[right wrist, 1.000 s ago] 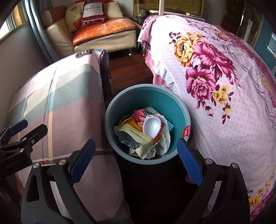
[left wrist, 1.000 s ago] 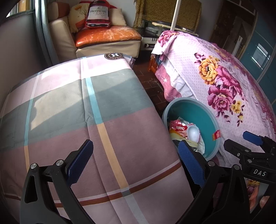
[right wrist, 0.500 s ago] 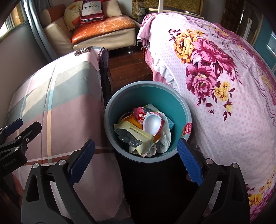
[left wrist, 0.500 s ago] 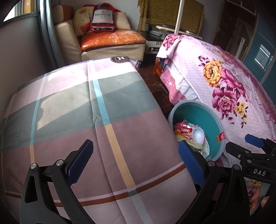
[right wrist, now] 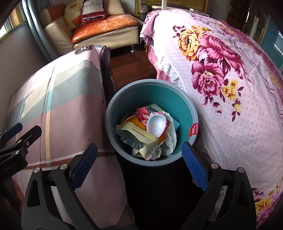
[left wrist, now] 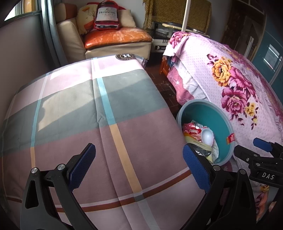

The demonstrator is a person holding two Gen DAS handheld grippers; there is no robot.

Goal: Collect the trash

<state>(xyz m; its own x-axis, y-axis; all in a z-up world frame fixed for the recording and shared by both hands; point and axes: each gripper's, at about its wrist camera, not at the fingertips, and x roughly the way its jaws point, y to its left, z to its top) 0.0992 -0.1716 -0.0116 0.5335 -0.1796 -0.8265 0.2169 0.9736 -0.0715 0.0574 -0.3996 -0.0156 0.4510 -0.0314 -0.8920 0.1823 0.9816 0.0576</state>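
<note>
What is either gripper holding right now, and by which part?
Nothing. The left gripper is open over the plaid cloth; the right gripper is open above the bin, where the trash already lies.

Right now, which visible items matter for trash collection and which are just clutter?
Job:
teal bin
wrappers in it
white cup in it
left gripper, open, empty
right gripper, open, empty

Clutter:
plaid cloth
floral bedspread
sofa

"Hennessy" on the red bag [left wrist: 107,16], "DAS" on the right gripper [left wrist: 261,155]
</note>
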